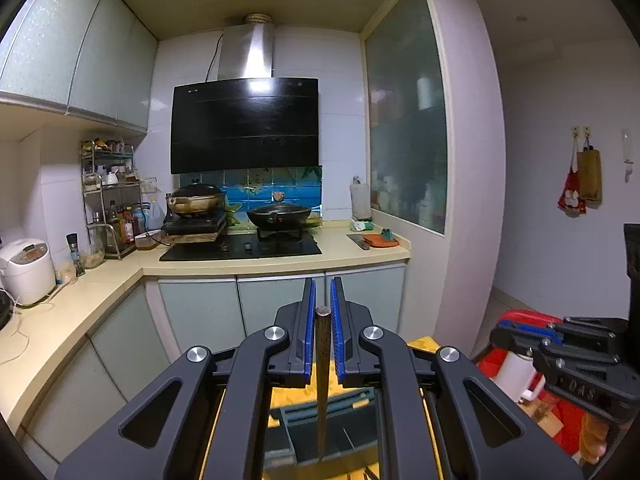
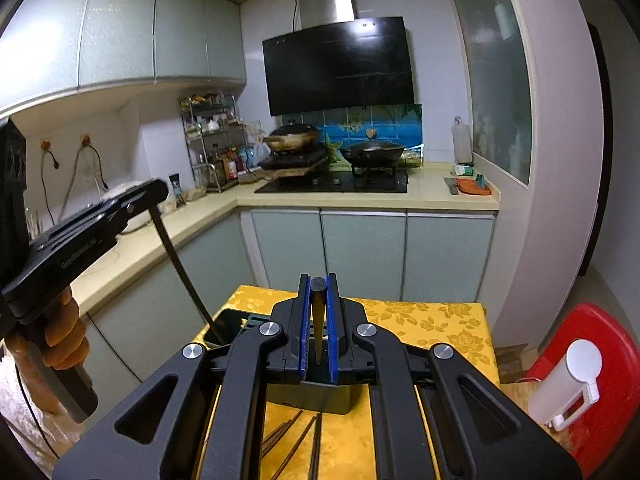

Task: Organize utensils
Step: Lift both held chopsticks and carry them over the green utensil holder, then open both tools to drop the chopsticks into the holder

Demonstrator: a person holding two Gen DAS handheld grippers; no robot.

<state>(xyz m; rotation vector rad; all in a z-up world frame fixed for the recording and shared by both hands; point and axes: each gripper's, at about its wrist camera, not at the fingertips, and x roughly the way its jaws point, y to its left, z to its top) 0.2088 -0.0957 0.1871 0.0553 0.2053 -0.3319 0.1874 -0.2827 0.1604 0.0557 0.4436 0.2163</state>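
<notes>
My left gripper [image 1: 323,300] is shut on a dark wooden chopstick [image 1: 322,380] that hangs down with its tip inside a dark green utensil holder [image 1: 336,436]. From the right wrist view the left gripper [image 2: 154,196] is at the left, its chopstick [image 2: 180,268] reaching down into the holder [image 2: 224,330]. My right gripper [image 2: 319,292] is shut on another dark chopstick [image 2: 318,320], held upright above the holder. Several loose chopsticks [image 2: 304,444] lie on the yellow tablecloth [image 2: 432,320] in front of the holder.
A white cylinder [image 2: 564,384] lies on a red lid [image 2: 600,344] at the right. Behind are kitchen cabinets [image 2: 360,248], a counter with hob and pans [image 2: 372,152], a spice rack [image 2: 212,144] and a rice cooker [image 1: 26,270].
</notes>
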